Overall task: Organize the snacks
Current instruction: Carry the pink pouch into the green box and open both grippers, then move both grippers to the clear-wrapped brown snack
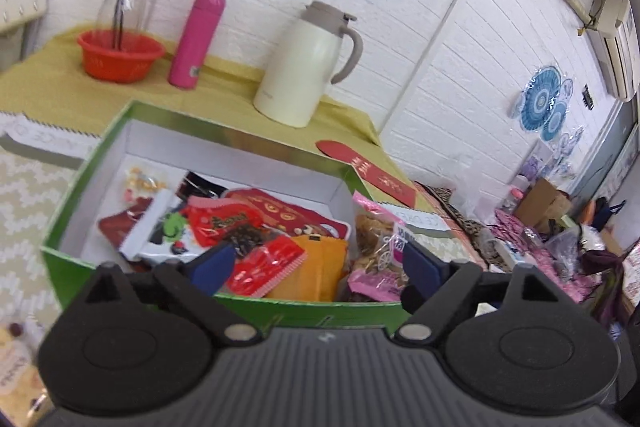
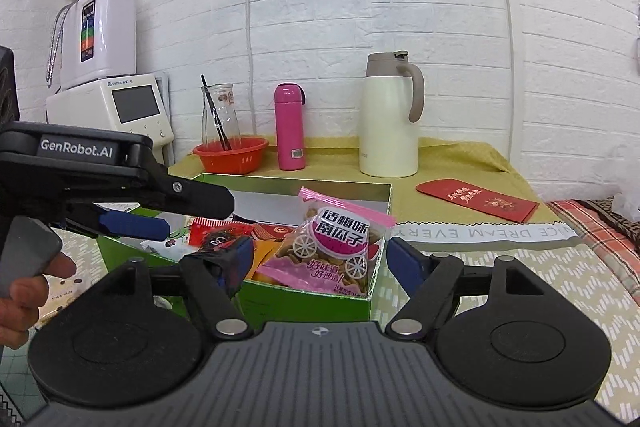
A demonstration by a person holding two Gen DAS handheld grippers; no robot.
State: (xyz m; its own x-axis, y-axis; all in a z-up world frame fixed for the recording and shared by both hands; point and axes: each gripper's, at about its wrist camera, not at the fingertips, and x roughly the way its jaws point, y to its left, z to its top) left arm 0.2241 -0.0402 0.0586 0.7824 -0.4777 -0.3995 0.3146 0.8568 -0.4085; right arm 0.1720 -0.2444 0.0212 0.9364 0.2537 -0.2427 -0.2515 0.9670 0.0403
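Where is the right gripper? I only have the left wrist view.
Observer: The right gripper is open at the near right corner of the green box, with the pink bag between its fingers.
Operator: Is it pinching the bag?
Observer: No, neither pad visibly presses on its sides.
Operator: How does my left gripper look from there?
Observer: The left gripper is open over the box's left part, holding nothing.
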